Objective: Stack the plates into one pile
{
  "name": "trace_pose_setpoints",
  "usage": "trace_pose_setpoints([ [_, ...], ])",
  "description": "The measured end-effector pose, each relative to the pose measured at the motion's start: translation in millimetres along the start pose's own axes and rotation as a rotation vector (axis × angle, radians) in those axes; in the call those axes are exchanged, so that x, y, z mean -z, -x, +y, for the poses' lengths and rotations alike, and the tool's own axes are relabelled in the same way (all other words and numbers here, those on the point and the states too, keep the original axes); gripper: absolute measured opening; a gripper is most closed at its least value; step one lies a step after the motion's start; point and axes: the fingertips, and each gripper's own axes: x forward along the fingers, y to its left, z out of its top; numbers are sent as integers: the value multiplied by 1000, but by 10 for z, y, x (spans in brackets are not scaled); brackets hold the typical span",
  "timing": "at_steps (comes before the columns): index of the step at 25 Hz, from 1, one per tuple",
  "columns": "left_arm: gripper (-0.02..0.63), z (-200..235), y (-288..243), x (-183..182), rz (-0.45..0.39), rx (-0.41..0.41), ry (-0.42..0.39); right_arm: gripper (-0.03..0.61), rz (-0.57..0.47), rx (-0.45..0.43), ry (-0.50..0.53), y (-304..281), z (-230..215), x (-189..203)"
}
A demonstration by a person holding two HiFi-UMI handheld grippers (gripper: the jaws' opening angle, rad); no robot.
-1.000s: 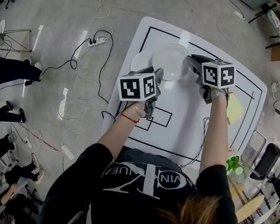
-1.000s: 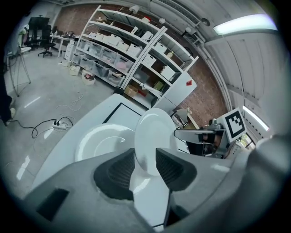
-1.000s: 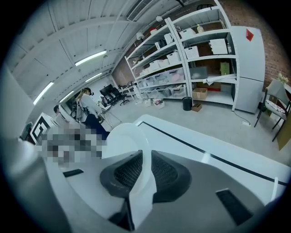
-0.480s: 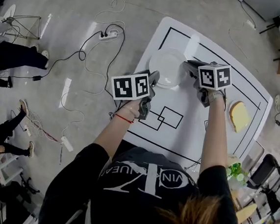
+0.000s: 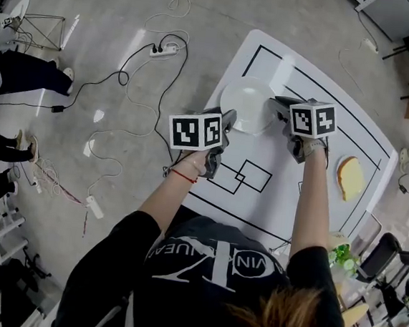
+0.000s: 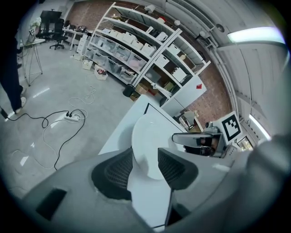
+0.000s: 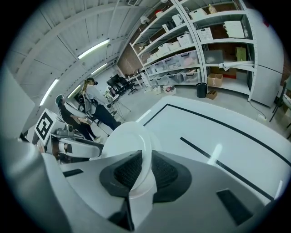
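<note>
Over the far left part of the white table (image 5: 308,205), inside its black border line: one white plate (image 5: 246,104), face up. Cannot tell whether it rests on the top or hangs just clear of it.

Left gripper (image 5: 227,118) comes at the plate's near-left rim. Its own view shows the jaws opening, with the plate's edge in the gap between them. The pads stand wide on either side and do not look to press on it.

Right gripper (image 5: 277,101) comes at the opposite rim, from the right. Its own view shows both pads close together with the thin rim clamped between them, and the plate running away from the jaws toward the left gripper.

The two grippers face each other across the plate, each showing in the other's view.

Yellow, rounded thing (image 5: 350,177) lies on the table, well apart to the right. Power strip (image 5: 165,50) and cables lie on the floor beyond the table's left edge.
</note>
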Motion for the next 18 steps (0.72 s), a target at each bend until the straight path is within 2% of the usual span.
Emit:
trace_pose_setpoints([
  [6, 183, 15, -6, 19, 7, -12, -50, 69, 5, 18, 7, -36, 0, 36],
  [18, 207, -36, -54, 27, 38, 15, -78, 74, 3, 84, 22, 26, -35, 57],
])
